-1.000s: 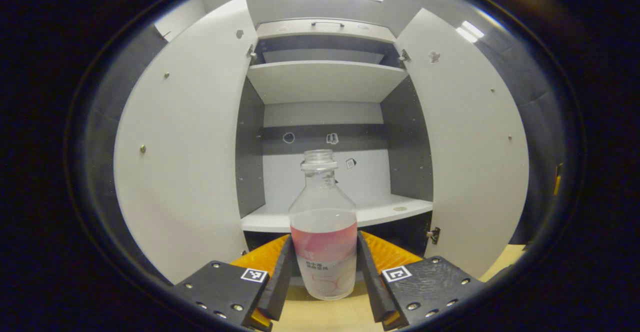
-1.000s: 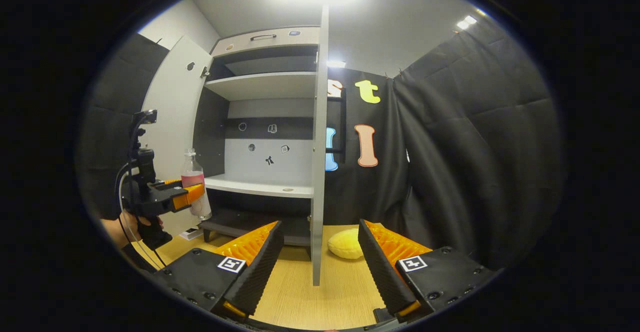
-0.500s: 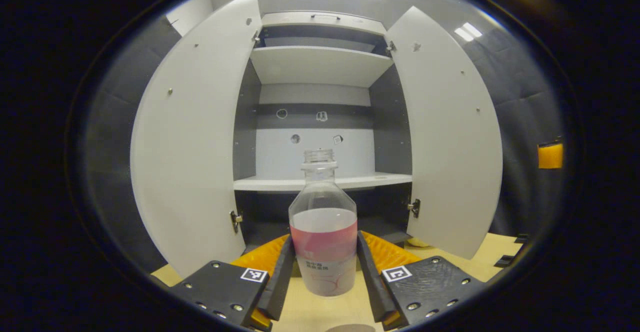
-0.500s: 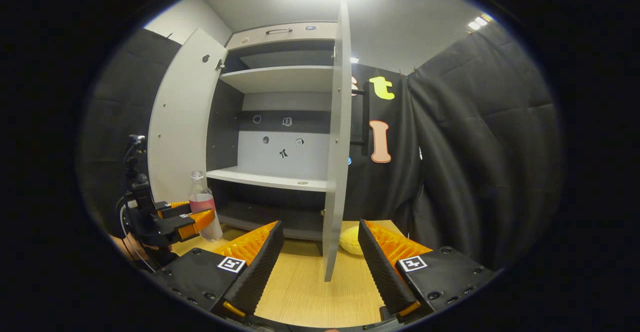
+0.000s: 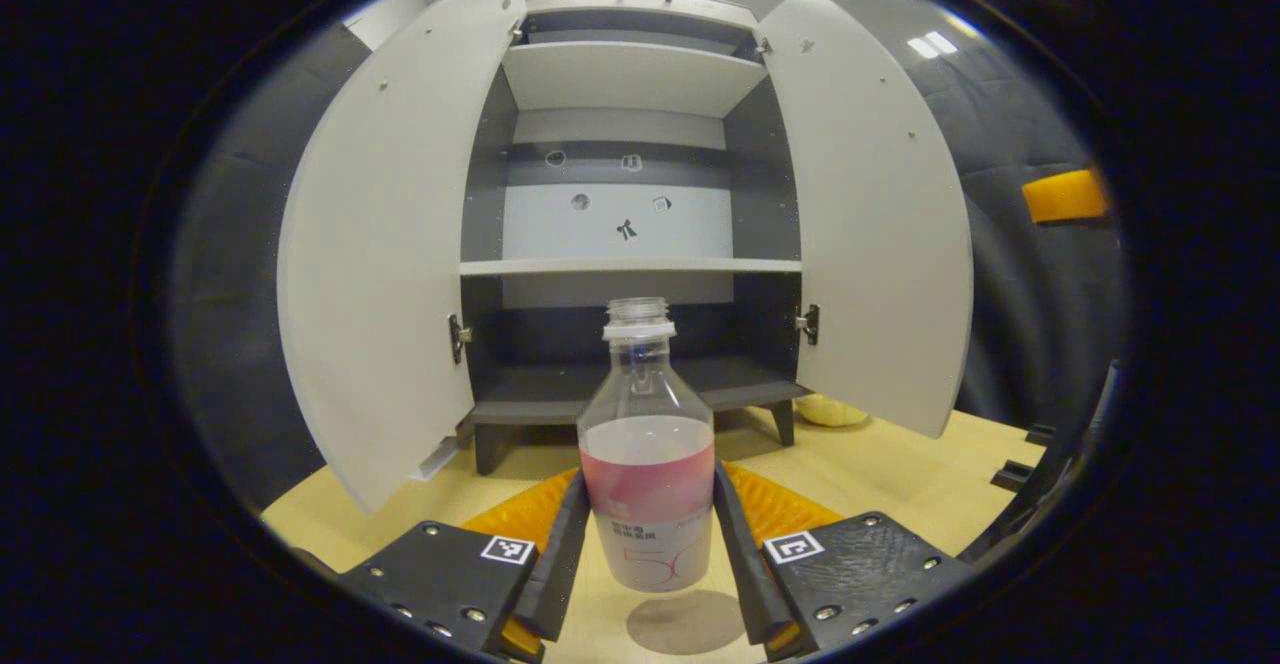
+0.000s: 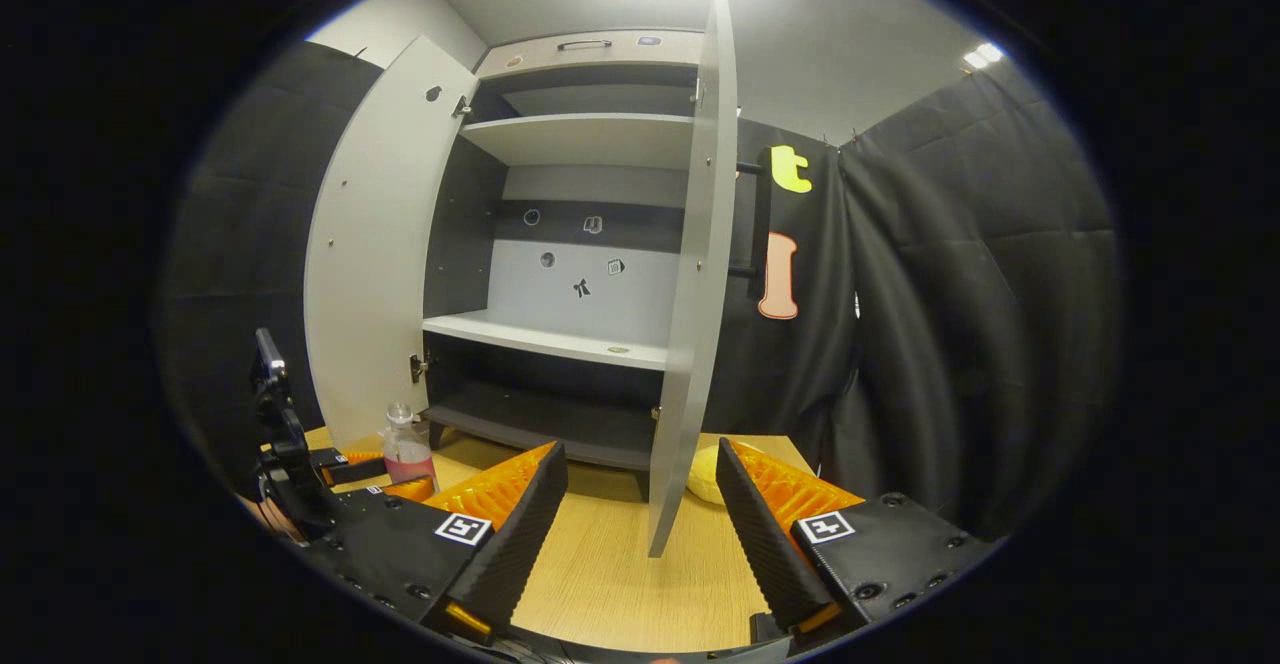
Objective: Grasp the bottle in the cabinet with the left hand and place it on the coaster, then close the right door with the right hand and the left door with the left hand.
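Observation:
A clear bottle point(image 5: 645, 414), uncapped and partly filled with pink liquid, stands upright between the fingers of my left gripper point(image 5: 648, 492), which is shut on its lower body. It hangs low over the wooden table, just above and behind a round grey coaster point(image 5: 686, 622). The white cabinet has both doors swung wide: left door point(image 5: 385, 244) and right door point(image 5: 870, 214). In the right gripper view, my right gripper point(image 6: 640, 509) is open and holds nothing, close to the right door's edge point(image 6: 700, 274). The bottle point(image 6: 405, 449) shows low at the left there.
The cabinet shelves point(image 5: 630, 266) are bare. A yellow rounded object point(image 6: 703, 474) lies on the wooden table point(image 6: 600, 574) behind the right door. Black cloth point(image 6: 930, 324) hangs to the right of the cabinet.
My left gripper has come down and back from shelf height to just over the table, bottle still held, and the coaster has come into view beneath. The right gripper has edged nearer the right door.

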The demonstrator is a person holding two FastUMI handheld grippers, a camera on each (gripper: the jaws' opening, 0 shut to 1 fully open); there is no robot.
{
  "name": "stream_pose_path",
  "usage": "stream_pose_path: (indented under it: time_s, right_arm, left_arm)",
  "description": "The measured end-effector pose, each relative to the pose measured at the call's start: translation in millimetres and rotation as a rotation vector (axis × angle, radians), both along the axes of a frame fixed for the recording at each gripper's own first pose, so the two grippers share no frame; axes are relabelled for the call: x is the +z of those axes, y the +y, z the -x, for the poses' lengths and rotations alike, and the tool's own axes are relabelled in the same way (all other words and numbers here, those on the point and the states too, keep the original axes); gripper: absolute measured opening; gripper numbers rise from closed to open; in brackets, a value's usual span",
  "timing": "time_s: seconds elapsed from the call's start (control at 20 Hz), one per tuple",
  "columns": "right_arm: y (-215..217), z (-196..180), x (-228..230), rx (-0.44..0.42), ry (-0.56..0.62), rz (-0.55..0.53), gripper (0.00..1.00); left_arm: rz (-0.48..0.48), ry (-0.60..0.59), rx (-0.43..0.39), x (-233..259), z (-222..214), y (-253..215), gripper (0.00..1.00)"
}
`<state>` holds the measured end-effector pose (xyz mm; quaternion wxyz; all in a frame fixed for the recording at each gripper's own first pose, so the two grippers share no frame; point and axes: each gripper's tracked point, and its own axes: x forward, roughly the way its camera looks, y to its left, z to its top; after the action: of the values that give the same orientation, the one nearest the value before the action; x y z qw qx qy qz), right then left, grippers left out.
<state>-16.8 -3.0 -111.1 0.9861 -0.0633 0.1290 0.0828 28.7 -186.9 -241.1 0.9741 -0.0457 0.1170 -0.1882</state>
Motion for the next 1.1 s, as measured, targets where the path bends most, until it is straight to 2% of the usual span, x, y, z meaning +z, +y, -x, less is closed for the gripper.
stream_pose_path:
  time_s: [0.05, 0.3, 0.65, 0.7, 0.75, 0.9, 0.95, 1.0, 1.05, 1.1]
  right_arm:
    - [2, -1, 0, 0.006, 0.004, 0.002, 0.92]
    - [9, 0, -7, 0.033, 0.025, 0.026, 0.95]
    - [9, 0, -12, 0.033, 0.032, 0.022, 0.95]
    - [9, 0, -13, 0.034, 0.035, 0.018, 0.95]
    - [10, 0, -13, 0.035, 0.036, 0.017, 0.95]
    - [10, 1, -14, 0.035, 0.036, 0.005, 0.95]
    - [10, 1, -14, 0.035, 0.035, 0.0, 0.95]
    - [10, 1, -13, 0.035, 0.035, -0.003, 0.95]
    - [9, 2, -13, 0.034, 0.033, -0.006, 0.95]
    - [7, 3, -12, 0.032, 0.029, -0.01, 0.95]
  left_arm:
    - [0.003, 0.018, -0.008, -5, 1, -3, 0.68]
    - [0.014, 0.066, -0.021, -35, 18, -18, 0.68]
    - [-0.05, 0.068, -0.014, -55, 33, -16, 0.69]
    - [-0.054, 0.06, -0.01, -55, 36, -16, 0.63]
    - [-0.063, 0.062, -0.01, -56, 39, -16, 0.69]
    - [-0.093, 0.066, -0.013, -55, 48, -16, 0.7]
    - [-0.099, 0.07, -0.008, -54, 50, -15, 0.65]
    - [-0.104, 0.08, -0.001, -54, 52, -14, 0.77]
    - [-0.104, 0.086, 0.006, -53, 55, -12, 0.77]
    - [-0.102, 0.088, 0.012, -49, 58, -10, 0.86]
